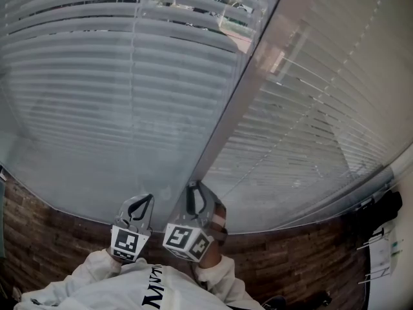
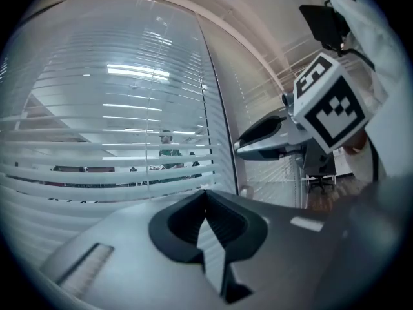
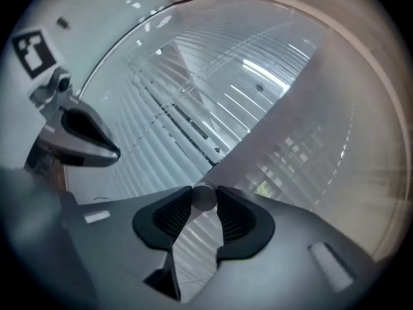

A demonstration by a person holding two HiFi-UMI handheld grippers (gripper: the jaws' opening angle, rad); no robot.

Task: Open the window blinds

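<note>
White slatted blinds (image 1: 116, 108) cover the window in front of me, with a second panel (image 1: 310, 141) at the right. A pale tilt wand (image 1: 239, 102) hangs slantwise between the two panels. My right gripper (image 1: 193, 189) has its jaws closed on the wand's lower end, whose round tip (image 3: 205, 196) sits pinched between the pads. My left gripper (image 1: 147, 200) hangs just left of it, shut with nothing between its jaws (image 2: 206, 196), and points at the left panel. The right gripper's fingers (image 2: 258, 137) show at the right of the left gripper view.
Brick-patterned surface (image 1: 39, 237) runs below the blinds. A white fixture (image 1: 387, 250) and a dark object (image 1: 387, 208) stand at the far right. My white sleeves (image 1: 97, 273) fill the bottom edge. Through the slats a figure (image 2: 169, 148) shows outside.
</note>
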